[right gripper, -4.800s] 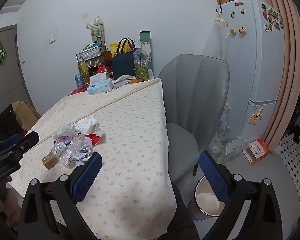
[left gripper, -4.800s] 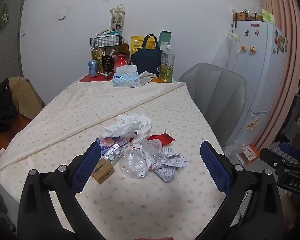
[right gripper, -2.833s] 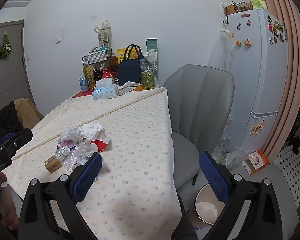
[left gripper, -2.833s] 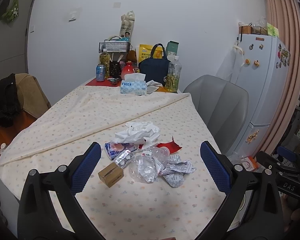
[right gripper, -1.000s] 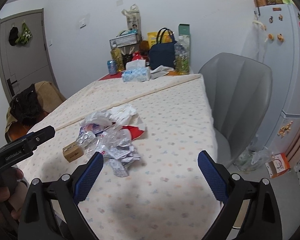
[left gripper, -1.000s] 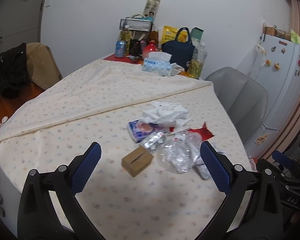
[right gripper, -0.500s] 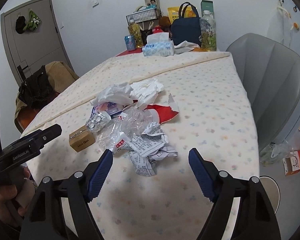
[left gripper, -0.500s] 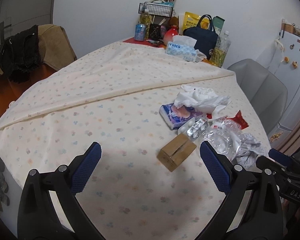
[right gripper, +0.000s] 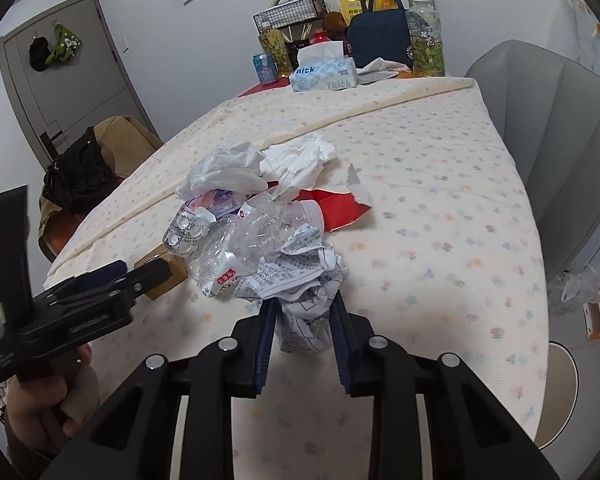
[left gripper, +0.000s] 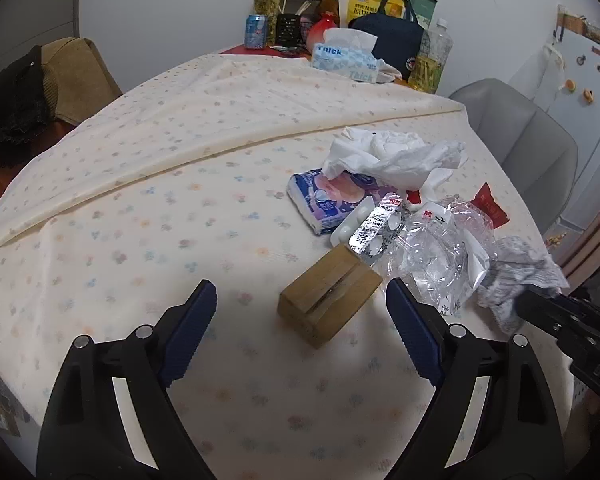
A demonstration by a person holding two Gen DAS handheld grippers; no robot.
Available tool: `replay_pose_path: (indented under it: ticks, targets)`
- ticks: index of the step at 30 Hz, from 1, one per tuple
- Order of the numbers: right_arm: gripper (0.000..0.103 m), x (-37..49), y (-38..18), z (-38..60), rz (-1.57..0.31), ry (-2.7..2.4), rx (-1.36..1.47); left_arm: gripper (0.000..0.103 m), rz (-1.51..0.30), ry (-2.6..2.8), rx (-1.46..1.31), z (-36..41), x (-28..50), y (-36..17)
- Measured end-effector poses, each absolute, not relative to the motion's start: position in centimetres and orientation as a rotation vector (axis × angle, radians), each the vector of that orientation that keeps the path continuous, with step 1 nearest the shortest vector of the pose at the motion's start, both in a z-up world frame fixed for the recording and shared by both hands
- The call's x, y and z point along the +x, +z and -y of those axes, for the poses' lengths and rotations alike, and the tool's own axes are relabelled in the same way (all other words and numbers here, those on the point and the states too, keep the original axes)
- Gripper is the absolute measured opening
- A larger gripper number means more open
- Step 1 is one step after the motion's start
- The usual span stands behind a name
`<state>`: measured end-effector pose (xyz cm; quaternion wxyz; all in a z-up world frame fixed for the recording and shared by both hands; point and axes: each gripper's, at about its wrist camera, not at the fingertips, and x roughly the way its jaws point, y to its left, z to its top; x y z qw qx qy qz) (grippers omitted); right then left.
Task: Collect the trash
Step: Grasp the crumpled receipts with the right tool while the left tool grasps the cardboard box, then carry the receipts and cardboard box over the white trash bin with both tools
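A pile of trash lies on the flowered tablecloth. My left gripper is open, its jaws on either side of a small brown cardboard box, just short of it. Behind the box lie a blister pack, a crushed clear plastic bottle, a tissue pack and crumpled white tissues. My right gripper is shut on a crumpled printed paper at the near edge of the pile. A torn red wrapper lies behind it.
At the table's far end stand a tissue box, a navy bag, bottles and a can. A grey chair is at the right, a white bin on the floor below. A chair with dark clothes is at left.
Both grippers have moved down and in toward the pile. The right gripper's jaws have closed on the crumpled paper. The left gripper has come up to the cardboard box, still open.
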<state>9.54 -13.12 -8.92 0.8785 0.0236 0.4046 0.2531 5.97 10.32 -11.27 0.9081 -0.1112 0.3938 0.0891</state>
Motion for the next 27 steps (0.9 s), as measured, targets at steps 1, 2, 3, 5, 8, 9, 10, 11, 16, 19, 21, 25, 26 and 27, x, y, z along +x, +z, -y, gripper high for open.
replay_pose_path:
  ticks: [1, 2, 3, 5, 8, 9, 10, 11, 16, 19, 21, 25, 26, 27]
  targets:
    - [0.027, 9.5, -8.8, 13.3, -0.842, 0.526, 0.052, 0.083, -0.821, 0.181, -0.223, -10.2, 6.2, -11.4]
    - [0.027, 9.4, -8.7, 13.6, -0.839, 0.524, 0.054, 0.078, -0.828, 0.181, -0.22, -10.0, 6.4, -11.5]
    - [0.027, 9.2, -8.6, 13.9, -0.831, 0.519, 0.052, 0.075, -0.84, 0.181, -0.218, -9.9, 6.6, -11.6]
    - [0.027, 9.0, -8.4, 14.4, -0.82, 0.512, 0.052, 0.067, -0.843, 0.186, -0.226, -9.9, 6.6, -11.7]
    - [0.027, 8.9, -8.2, 15.2, -0.814, 0.504, 0.065, 0.051, -0.849, 0.185, -0.236, -10.0, 6.5, -11.5]
    - [0.026, 8.7, -8.1, 15.4, -0.813, 0.502, 0.069, 0.05, -0.846, 0.182, -0.243, -10.0, 6.3, -11.4]
    - [0.027, 8.7, -8.1, 15.5, -0.811, 0.502, 0.07, 0.05, -0.841, 0.184, -0.247, -10.1, 6.1, -11.3]
    - [0.027, 8.6, -8.0, 15.7, -0.808, 0.502, 0.071, 0.05, -0.835, 0.187, -0.246, -10.0, 5.9, -11.2]
    - [0.027, 8.0, -7.4, 16.0, -0.791, 0.5, 0.073, 0.05, -0.778, 0.167, -0.26, -10.1, 4.2, -9.8]
    - [0.027, 7.6, -6.7, 16.2, -0.77, 0.495, 0.071, 0.05, -0.719, 0.142, -0.27, -10.0, 3.1, -8.1]
    - [0.027, 7.4, -6.2, 16.5, -0.754, 0.49, 0.07, 0.05, -0.676, 0.119, -0.263, -9.6, 2.5, -6.9]
    - [0.027, 7.0, -5.4, 17.2, -0.731, 0.477, 0.071, 0.05, -0.619, 0.062, -0.263, -8.5, 1.9, -4.7]
    - [0.027, 7.0, -5.3, 17.5, -0.727, 0.474, 0.074, 0.05, -0.611, 0.053, -0.255, -8.0, 1.8, -4.2]
    - [0.027, 6.9, -5.1, 17.8, -0.722, 0.47, 0.077, 0.05, -0.605, 0.045, -0.246, -7.7, 1.9, -3.8]
